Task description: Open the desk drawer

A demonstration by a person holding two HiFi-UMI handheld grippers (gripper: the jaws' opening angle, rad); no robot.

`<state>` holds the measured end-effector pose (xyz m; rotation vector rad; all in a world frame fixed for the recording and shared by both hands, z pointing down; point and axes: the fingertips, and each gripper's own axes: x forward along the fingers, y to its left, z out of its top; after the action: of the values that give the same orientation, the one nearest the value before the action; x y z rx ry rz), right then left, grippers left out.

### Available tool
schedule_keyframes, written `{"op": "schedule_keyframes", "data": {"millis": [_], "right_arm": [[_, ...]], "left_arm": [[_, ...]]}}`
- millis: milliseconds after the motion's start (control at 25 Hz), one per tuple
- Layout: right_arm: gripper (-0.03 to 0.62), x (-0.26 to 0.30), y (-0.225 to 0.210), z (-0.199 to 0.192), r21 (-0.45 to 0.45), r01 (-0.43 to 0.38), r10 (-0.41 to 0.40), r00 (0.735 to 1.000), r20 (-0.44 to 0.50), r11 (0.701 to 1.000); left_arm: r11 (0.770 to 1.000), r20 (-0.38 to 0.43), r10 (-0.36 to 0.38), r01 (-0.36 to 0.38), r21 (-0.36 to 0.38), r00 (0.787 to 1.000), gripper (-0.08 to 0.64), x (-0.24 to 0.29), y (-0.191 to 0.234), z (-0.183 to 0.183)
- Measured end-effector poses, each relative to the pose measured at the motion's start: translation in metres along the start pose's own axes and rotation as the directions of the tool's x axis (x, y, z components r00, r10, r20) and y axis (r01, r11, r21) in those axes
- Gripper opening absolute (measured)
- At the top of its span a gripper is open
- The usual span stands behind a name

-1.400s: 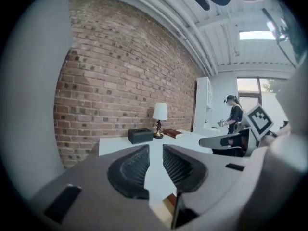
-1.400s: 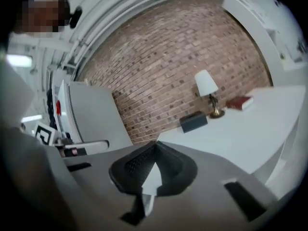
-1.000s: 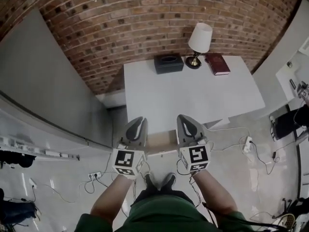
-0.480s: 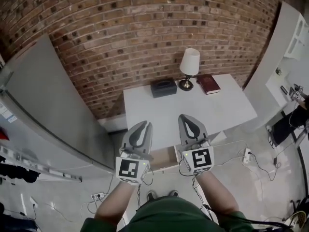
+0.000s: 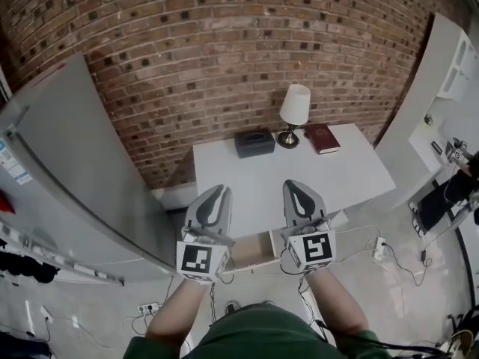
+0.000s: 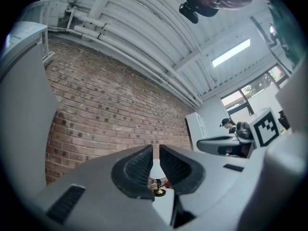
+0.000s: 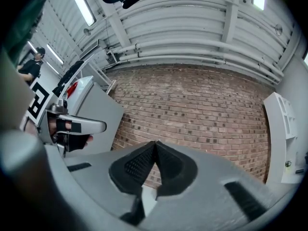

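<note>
Your left claw (image 5: 214, 193) and right claw (image 5: 298, 187) have both lifted higher; the left shows only a narrow empty gap, the right is pinched together, seemingly on nothing. Between them at lower centre, the drawer (image 5: 253, 251) stands pulled out from the bench (image 5: 258, 167)

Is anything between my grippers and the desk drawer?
Nothing visible does. The drawer juts open from the desk, and the left gripper and right gripper hang in clear air above it.
</note>
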<state>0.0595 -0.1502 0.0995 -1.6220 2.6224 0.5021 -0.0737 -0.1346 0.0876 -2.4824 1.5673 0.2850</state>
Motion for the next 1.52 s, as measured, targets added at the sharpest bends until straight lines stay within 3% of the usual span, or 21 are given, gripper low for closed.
{"op": "schedule_keyframes", "data": {"millis": [240,440,1520], "right_arm": [[0.0,0.002,0.004,0.0,-0.01,0.008,-0.008,1.0,-0.001,1.0],[0.001,0.006,0.009,-0.002,-0.004,0.009,-0.009,1.0,-0.003,1.0],[0.0,0.004,0.029,0.011,0.018,-0.001,0.0,1.0,0.012,1.0]], "left_arm": [[1.0,-0.001,-0.011,0.011,-0.009,1.0,0.04,-0.001,0.005,-0.009],[0.997,-0.001,-0.024,0.024,-0.07,1.0,0.04,0.0,0.014,-0.018],[0.996,-0.016,-0.042,0.041,-0.085,0.999,0.04,-0.013,0.027,-0.015]]}}
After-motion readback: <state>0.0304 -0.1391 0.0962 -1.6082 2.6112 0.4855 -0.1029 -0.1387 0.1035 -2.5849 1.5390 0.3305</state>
